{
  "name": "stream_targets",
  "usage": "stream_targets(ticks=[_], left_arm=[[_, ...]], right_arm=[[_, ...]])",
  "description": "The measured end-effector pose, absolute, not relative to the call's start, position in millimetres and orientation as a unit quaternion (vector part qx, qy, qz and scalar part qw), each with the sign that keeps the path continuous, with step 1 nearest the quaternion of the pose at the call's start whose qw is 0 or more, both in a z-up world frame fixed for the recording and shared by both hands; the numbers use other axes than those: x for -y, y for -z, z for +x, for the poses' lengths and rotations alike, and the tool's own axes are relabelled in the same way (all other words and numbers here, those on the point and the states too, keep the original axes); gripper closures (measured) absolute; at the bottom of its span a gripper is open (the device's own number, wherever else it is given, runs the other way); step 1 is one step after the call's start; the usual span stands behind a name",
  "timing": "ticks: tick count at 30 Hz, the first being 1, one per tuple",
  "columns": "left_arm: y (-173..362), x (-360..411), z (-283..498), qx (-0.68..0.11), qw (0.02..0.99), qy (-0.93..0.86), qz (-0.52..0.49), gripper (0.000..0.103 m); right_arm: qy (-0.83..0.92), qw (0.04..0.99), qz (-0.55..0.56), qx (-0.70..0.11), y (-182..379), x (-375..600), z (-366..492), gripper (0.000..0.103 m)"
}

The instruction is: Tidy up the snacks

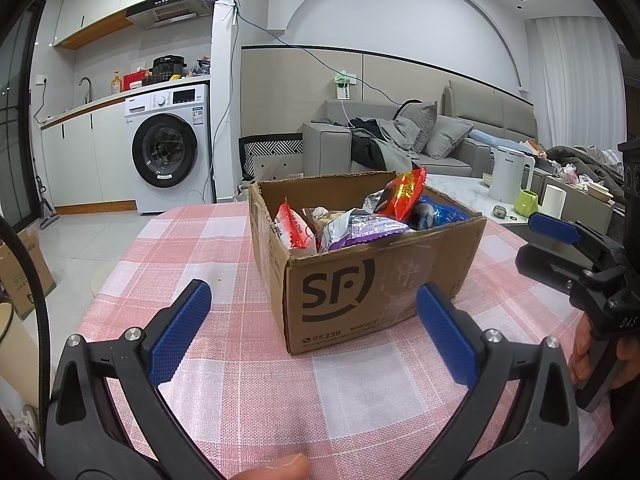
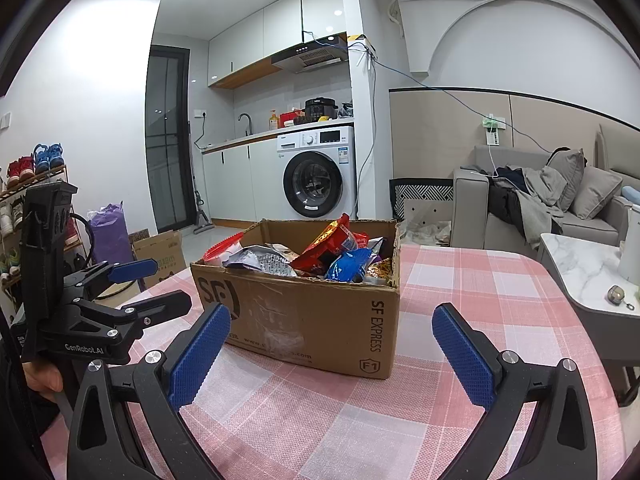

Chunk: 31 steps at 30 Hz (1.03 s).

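Note:
An open brown SF cardboard box stands on the pink checked tablecloth; it also shows in the right wrist view. It holds several snack packets: a red one, a purple one, a red-and-white one and a blue one. My left gripper is open and empty, just in front of the box. My right gripper is open and empty, in front of the box. Each gripper shows at the side of the other's view, the right gripper and the left gripper.
A low marble table with a white kettle and a green mug stands to the right. Beyond are a grey sofa, a washing machine and cardboard boxes on the floor.

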<state>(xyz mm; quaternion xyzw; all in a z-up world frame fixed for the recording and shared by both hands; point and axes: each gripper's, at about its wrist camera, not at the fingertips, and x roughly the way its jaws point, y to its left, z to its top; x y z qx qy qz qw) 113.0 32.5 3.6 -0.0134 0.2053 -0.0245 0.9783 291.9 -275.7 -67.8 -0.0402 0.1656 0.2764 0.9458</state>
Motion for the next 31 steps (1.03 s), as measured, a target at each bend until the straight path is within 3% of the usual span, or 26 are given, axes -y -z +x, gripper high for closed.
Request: stream_targets(ticks=[31], left_arm=[[-2.3, -31.7, 115.2, -0.203, 0.979, 0.027, -0.012, 0.001]], right_arm=[[-0.277, 0.946, -0.040, -0.166, 67.1, 275.4, 292.2, 0.000]])
